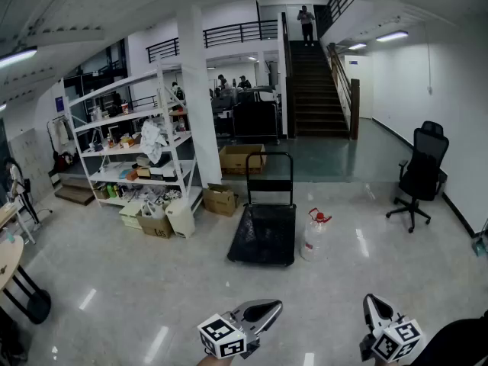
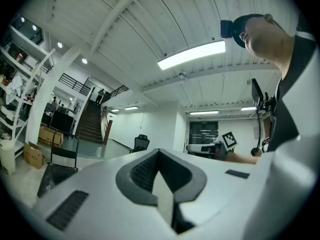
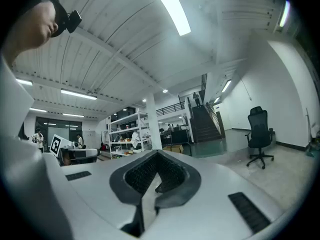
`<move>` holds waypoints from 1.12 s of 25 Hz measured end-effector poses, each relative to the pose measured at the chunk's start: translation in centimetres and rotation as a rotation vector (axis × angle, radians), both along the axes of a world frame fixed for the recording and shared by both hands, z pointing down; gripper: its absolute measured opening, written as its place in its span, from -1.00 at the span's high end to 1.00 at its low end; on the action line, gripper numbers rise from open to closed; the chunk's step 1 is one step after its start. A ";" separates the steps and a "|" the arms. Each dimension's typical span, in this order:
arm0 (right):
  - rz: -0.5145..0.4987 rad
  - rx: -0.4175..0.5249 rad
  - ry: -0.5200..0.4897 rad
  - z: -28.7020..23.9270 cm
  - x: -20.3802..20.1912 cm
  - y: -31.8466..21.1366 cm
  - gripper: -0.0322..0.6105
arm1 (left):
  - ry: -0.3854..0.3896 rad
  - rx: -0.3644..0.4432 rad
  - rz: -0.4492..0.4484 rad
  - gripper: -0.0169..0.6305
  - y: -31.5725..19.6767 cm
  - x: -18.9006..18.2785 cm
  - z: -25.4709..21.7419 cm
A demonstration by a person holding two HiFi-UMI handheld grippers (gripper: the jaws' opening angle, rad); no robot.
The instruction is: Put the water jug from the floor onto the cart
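A clear water jug [image 1: 313, 236] with a red cap stands upright on the glossy floor, just right of the cart. The cart [image 1: 264, 233] is a black flat platform trolley with an upright handle, in the middle of the head view; it also shows at the left of the left gripper view [image 2: 59, 168]. Both grippers are low at the near edge, far short of jug and cart. My left gripper [image 1: 273, 308] [image 2: 159, 155] is shut with nothing in it. My right gripper [image 1: 370, 301] [image 3: 158, 158] is also shut and empty.
A white shelf rack [image 1: 137, 139] with clutter and cardboard boxes [image 1: 219, 200] stands left of the cart beside a white pillar [image 1: 200, 97]. A black office chair [image 1: 422, 175] is at the right. Stairs [image 1: 313, 90] rise behind. A round table edge [image 1: 9, 259] is at far left.
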State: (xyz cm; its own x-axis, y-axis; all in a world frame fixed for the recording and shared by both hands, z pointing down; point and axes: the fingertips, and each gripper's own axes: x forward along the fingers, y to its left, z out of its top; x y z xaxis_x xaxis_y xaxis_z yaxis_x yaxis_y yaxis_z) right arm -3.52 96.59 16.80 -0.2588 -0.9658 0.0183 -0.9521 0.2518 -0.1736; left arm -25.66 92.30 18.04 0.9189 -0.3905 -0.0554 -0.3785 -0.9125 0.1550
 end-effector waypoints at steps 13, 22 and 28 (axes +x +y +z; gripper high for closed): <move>-0.005 -0.006 0.015 0.4 -1.3 0.2 0.90 | -0.003 -0.016 0.023 0.94 0.5 -0.4 0.4; 0.011 0.023 -0.007 -0.3 -2.0 -0.3 0.90 | -0.011 -0.023 0.029 0.94 0.5 -1.5 1.0; 0.024 0.025 -0.019 0.3 -4.6 -1.7 0.90 | -0.005 -0.013 0.027 0.94 -0.8 -4.4 1.5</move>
State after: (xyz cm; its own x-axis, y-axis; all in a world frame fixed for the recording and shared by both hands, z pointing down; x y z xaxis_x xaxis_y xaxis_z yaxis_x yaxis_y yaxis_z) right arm -8.10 94.90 17.11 -0.2360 -0.9717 -0.0109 -0.9544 0.2338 -0.1854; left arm -30.06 91.47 19.50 0.9295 -0.3661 -0.0455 -0.3544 -0.9204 0.1650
